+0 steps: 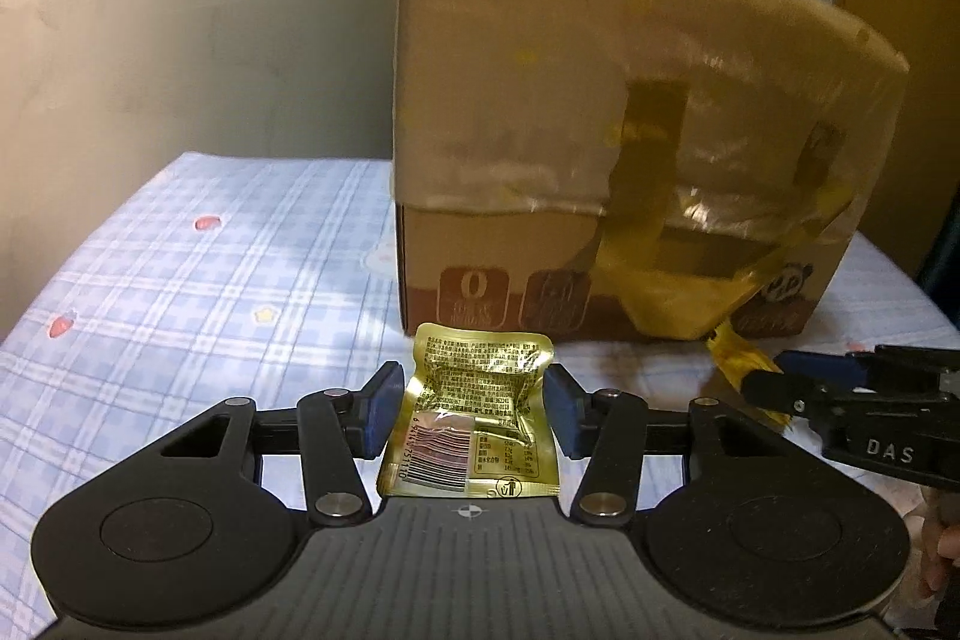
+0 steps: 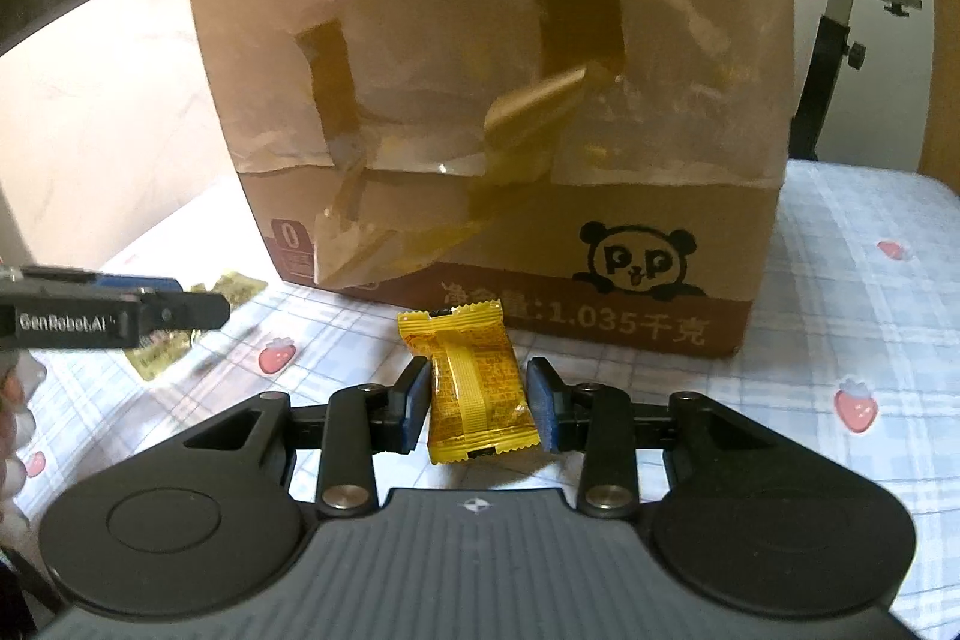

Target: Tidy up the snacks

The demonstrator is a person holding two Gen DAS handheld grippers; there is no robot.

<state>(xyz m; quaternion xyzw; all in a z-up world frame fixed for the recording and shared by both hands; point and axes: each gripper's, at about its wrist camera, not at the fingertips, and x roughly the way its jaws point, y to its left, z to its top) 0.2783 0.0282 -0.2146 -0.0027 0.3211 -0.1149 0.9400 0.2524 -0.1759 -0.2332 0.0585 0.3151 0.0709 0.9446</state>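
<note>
A taped cardboard box [image 2: 498, 112] stood upright on the plaid, strawberry-printed cloth [image 1: 180, 268] near its far edge; its top was wrapped in clear film and its front face carried two cut slots, loose yellowish tape strips and a printed panda; what lay inside could not be told, since no opening showed the interior. The left gripper [image 1: 471, 409] was clamped partway on a gold foil snack packet [image 1: 474, 424], both blue pads pressing the packet's sides, its barcode facing up, just in front of the box's near bottom edge; whether the packet touched the cloth could not be told. The right gripper [image 2: 480, 409] was closed on an orange-yellow wrapped snack [image 2: 474, 388], pads against its two long sides, the wrapper standing lengthwise between them, also just before the box's front. In the right wrist view more gold packets [image 2: 240, 287] lay on the cloth towards its left edge, partly behind the other gripper's finger; a black stand [image 2: 840, 34] rose beyond the cloth's far right corner; the box blocked everything behind it.
</note>
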